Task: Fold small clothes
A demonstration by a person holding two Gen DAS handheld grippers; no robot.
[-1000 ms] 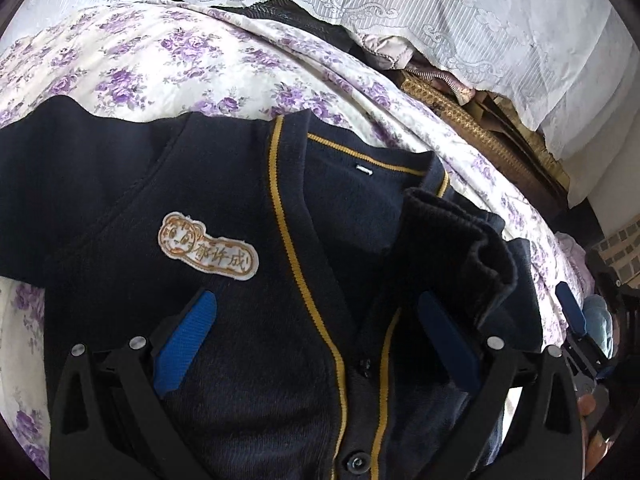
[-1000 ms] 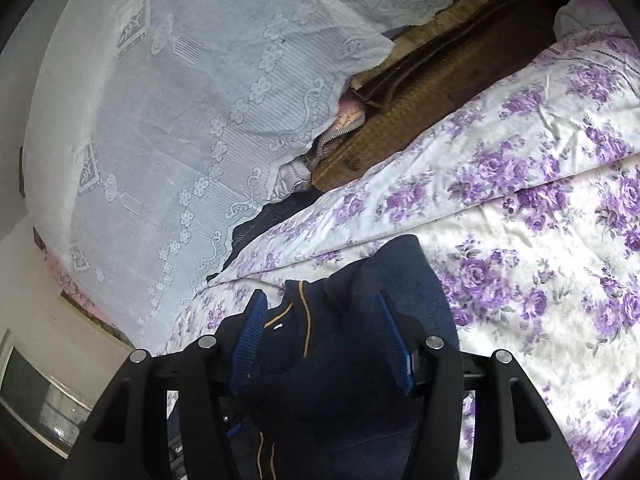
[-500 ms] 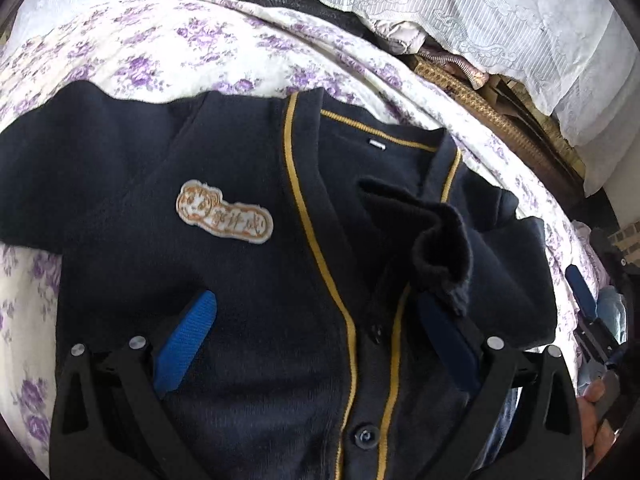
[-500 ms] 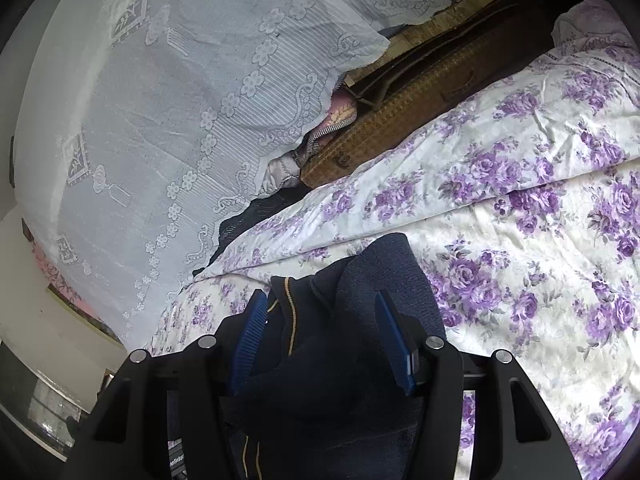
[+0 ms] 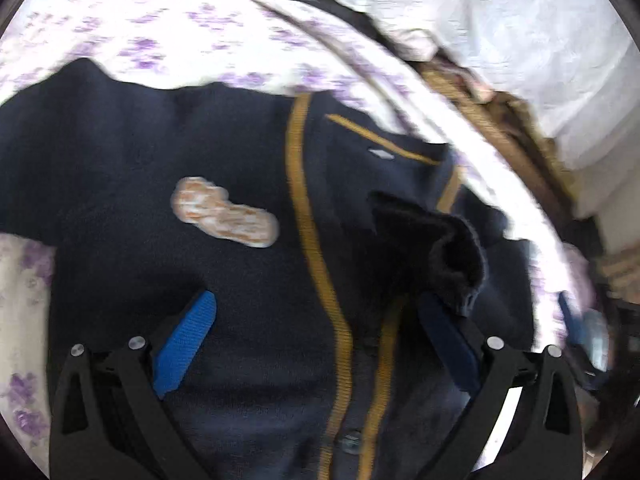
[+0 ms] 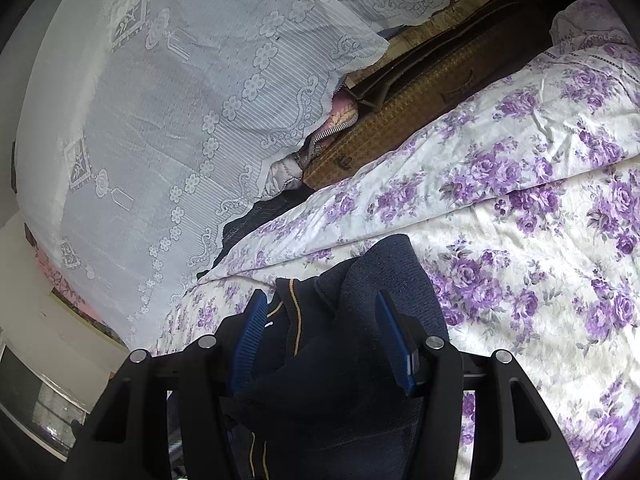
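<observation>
Since the earlier frames the folded sleeve cuff [image 5: 456, 260] lies lower over the front of the navy cardigan [image 5: 200, 272], and the left wrist view is now blurred from motion. Landmark is the cardigan: it lies face up on the bed with the purple-flower sheet [image 6: 540, 208], which spreads around it on every side that shows. Beyond the cardigan's collar hangs a white lace curtain [image 6: 180, 112], and beside that sits a brown woven case [image 6: 400, 120].

Over the cardigan's chest hovers the left gripper [image 5: 316, 340], its jaws spread wide with the yellow trim [image 5: 308, 220] running between them; I cannot tell whether the fingertips touch the cloth. At the cardigan's other side, the right gripper [image 6: 324, 336] has its jaws partly apart with a bunched fold of the knit between them. On the cardigan's chest, near the trim, is a small cream badge [image 5: 224, 214].
</observation>
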